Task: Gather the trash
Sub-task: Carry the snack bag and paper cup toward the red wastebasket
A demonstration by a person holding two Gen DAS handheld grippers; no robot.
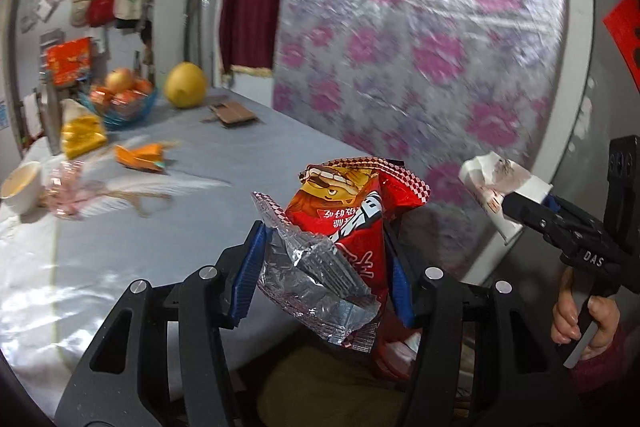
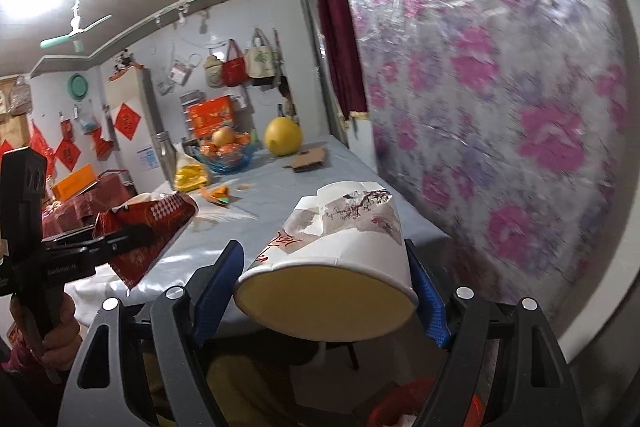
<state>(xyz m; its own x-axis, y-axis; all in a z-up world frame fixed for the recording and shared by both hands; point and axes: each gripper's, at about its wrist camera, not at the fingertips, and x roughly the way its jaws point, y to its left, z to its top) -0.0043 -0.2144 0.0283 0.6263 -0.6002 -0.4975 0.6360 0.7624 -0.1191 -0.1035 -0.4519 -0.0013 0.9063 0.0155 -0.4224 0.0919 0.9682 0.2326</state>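
The left gripper (image 1: pixel 324 259) holds a red snack wrapper (image 1: pixel 352 211) between its 2 blue-padded fingers (image 1: pixel 245 267), which sit at a middling width and press on the crumpled foil from both sides. The wrapper sticks up and forward, its silver inside showing on the near left. The right gripper (image 2: pixel 328 287) holds a crushed paper cup (image 2: pixel 340 247) on its side; its fingers (image 2: pixel 218 287) stand fairly wide and clamp the cup's wall, with the round base turned toward the camera and the dented rim pointing away.

Both gripped pieces hang past the near edge of the tabletop (image 1: pixel 224 163), which carries a pale blue cloth. In the left wrist view the cup shows at the right, with a hand (image 1: pixel 584 319) on the handle below it. Farther back on the tabletop lie an orange scrap (image 1: pixel 140 157), a yellow bag (image 1: pixel 82 137), a white bowl (image 1: pixel 22 185), a piece of cardboard (image 1: pixel 234 115), a blue fruit bowl (image 1: pixel 120 103) and a large yellow fruit (image 1: pixel 186 85). A floral sheet (image 1: pixel 420 39) covers the right side.
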